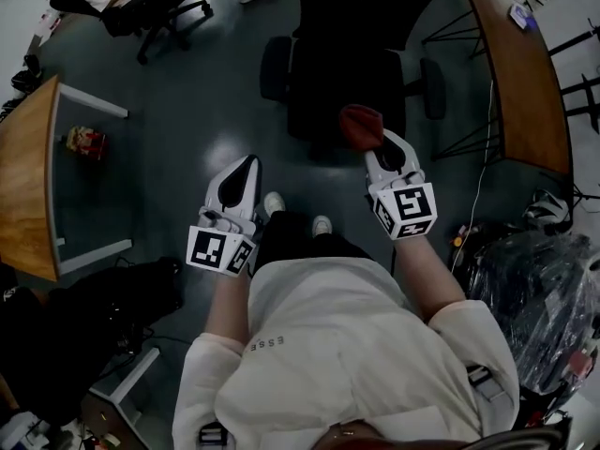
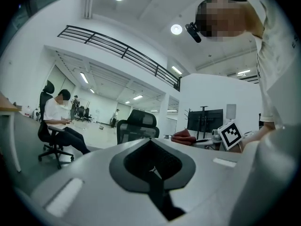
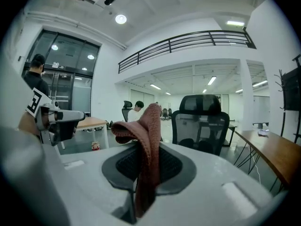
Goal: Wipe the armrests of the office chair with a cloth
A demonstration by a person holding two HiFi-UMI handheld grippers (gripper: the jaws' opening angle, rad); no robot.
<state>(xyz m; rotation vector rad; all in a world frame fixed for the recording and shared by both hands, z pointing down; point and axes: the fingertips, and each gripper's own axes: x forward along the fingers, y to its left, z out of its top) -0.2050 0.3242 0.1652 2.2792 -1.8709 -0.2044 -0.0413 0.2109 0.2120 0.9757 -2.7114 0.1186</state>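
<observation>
Red cloth point(image 3: 146, 140) clamped in right gripper point(image 1: 384, 155) | left gripper point(image 2: 154, 173) closed, empty

White short-sleeved tee point(image 1: 323, 340), dark shorts point(image 1: 292, 242), white shoes point(image 1: 274, 202); white left hand-held gripper point(image 1: 249, 164), right hand-held gripper point(image 1: 386, 146).

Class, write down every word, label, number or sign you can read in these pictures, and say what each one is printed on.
"ESSE": small dark letters on the person's light shirt, head view; no further letters show.
Left marker cube and right marker cube: black-and-white square patterns only, no letters or numbers.
Red package on the floor under the table: print too small to read.
Nothing else is legible in any view.
</observation>
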